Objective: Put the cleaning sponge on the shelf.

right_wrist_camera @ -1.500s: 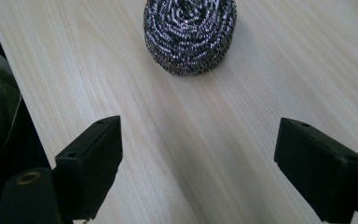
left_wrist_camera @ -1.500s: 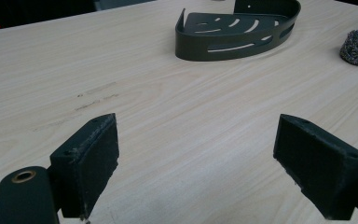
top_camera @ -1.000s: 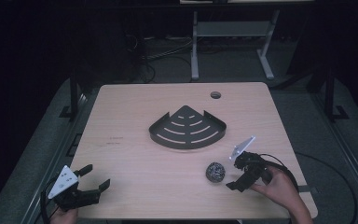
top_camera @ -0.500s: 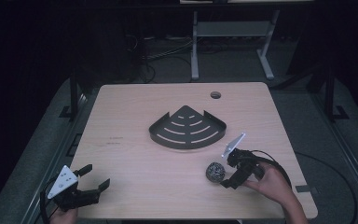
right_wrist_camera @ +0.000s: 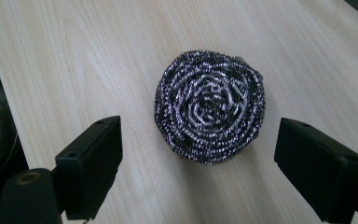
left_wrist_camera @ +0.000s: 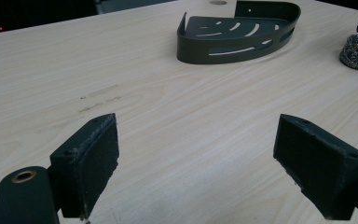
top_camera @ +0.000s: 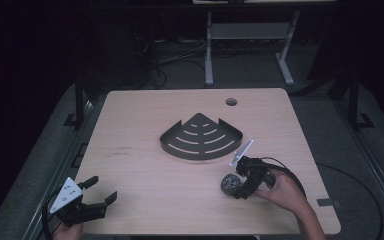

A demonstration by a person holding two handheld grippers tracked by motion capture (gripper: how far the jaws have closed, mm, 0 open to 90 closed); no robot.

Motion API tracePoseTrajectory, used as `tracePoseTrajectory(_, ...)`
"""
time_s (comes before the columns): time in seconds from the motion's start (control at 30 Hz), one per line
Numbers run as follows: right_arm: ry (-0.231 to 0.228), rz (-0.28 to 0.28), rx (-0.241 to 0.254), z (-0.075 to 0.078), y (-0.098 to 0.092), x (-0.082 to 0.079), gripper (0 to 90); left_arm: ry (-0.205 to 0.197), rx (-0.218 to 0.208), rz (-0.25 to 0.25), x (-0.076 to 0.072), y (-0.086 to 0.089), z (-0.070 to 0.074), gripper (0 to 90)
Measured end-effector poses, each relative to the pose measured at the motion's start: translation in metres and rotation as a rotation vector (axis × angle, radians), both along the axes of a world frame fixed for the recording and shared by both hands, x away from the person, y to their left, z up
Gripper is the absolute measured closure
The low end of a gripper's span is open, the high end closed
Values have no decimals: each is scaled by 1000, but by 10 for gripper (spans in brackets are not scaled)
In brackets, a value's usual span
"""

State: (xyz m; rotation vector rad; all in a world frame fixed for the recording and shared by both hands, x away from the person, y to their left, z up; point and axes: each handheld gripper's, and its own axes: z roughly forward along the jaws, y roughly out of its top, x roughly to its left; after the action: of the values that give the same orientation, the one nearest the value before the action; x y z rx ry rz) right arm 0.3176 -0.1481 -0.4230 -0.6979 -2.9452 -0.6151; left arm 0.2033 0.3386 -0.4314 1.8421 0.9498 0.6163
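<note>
Steel wool sat dead centre between the right hand-held gripper's (right_wrist_camera: pixel 198 163) wide-open jaws, the scourer (right_wrist_camera: pixel 209 112) resting on the tabletop (top_camera: pixel 145 170) just in front of the dark corner rack (top_camera: pixel 201 137). Springy coils could squirm out if the jaws closed off-centre, I reckoned. That gripper angled down, wrist low at the right edge. Left hand-held gripper (left_wrist_camera: pixel 196 154) idled open and empty at the near-left corner.

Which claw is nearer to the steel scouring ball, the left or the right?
Right. The right claw is open just beside the scouring ball, jaws aimed at it. The left claw is open at the table's near-left corner, far away.
</note>
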Motion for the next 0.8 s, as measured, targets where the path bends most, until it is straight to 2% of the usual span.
tracePoseTrajectory(0.57, 20, 28, -47, -5, 18, 12, 156, -3, -5, 2, 0, 1, 1, 133)
tracePoseTrajectory(0.8, 19, 36, -76, -10, 21, 14, 212, -4, -6, 2, 0, 1, 1, 133)
